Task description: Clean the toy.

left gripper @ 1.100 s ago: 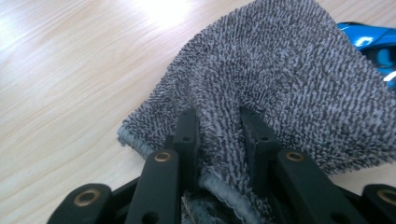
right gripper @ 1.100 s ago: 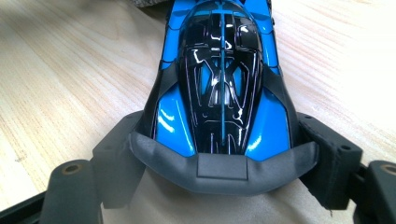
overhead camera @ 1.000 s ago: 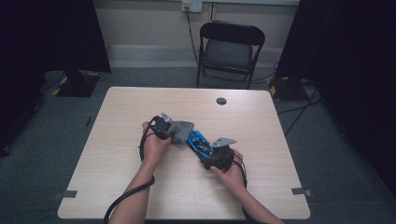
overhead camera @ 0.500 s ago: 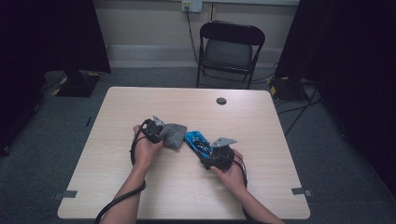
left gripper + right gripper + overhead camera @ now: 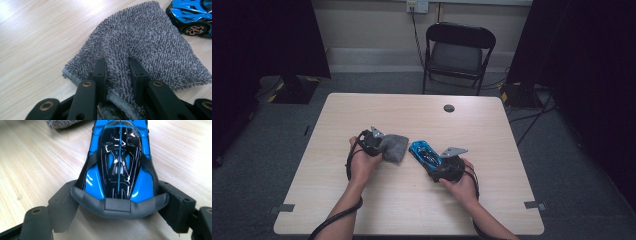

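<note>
Left hand-held gripper (image 5: 117,65) pinches a fuzzy grey microfibre cloth (image 5: 140,47) tightly, the cloth draped on the pale wood tabletop (image 5: 377,200) just beside a glossy blue-and-black toy car (image 5: 120,162). Right hand-held gripper (image 5: 120,206) clamps the car's rear, jaws wide. Wiping seems in hand; next, the cloth must meet the bodywork.

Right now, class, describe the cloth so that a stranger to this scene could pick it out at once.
Start at the pale wooden table and look near its middle. There the left tongs pinch a grey cloth lying beside a blue toy car. It is the soft, shaggy grey thing; the car is glossy and hard.
</note>
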Tool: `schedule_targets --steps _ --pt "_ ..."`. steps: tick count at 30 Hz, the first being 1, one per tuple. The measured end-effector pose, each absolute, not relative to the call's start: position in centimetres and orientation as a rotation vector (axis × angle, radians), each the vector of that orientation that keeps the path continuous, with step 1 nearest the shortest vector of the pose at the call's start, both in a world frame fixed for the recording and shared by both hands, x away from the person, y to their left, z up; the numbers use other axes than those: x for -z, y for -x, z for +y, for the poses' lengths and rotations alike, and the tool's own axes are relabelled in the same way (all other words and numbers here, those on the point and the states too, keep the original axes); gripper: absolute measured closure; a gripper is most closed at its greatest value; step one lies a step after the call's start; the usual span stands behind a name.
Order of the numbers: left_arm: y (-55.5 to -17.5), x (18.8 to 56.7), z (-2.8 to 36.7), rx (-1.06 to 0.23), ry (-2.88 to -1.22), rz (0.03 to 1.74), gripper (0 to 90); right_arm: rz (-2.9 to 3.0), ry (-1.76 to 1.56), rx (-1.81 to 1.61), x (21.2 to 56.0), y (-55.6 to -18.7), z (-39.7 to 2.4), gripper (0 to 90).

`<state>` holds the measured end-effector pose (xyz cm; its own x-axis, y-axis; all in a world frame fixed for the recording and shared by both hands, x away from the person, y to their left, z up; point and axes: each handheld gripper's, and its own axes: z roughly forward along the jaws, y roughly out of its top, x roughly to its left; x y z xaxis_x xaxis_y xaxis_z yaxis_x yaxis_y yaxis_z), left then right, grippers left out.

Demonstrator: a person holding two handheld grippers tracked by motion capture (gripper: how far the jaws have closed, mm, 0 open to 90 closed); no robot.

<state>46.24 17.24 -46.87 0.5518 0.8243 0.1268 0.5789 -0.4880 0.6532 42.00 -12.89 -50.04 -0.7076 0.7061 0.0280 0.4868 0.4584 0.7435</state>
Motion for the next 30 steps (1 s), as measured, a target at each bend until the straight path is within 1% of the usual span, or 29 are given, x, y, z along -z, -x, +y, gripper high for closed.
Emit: schedule_targets --steps 2,17,21,22,26,30 --pt "-46.2 46.9 17.3 -0.587 -2.235 1.124 71.0 2.436 -0.976 -1.071 49.8 -41.9 -12.8 22.0" --pt "-45.6 47.0 17.7 -0.579 -2.221 1.131 71.0 2.451 -0.988 -1.089 49.1 -41.9 -13.1 21.1" --pt "-45.4 46.8 17.6 -0.577 -2.219 1.123 71.0 2.435 -0.971 -1.126 47.8 -42.0 -12.8 20.0" --pt "-45.3 46.8 17.7 -0.575 -2.217 1.121 71.1 2.434 -0.969 -1.134 47.6 -42.0 -12.7 22.3" --pt "-45.1 46.9 17.7 -0.578 -2.212 1.121 71.0 2.438 -0.960 -1.164 46.9 -42.1 -12.4 23.9" --pt "-45.0 47.0 17.9 -0.572 -2.215 1.124 71.0 2.430 -0.958 -1.163 46.4 -42.6 -11.9 27.8"
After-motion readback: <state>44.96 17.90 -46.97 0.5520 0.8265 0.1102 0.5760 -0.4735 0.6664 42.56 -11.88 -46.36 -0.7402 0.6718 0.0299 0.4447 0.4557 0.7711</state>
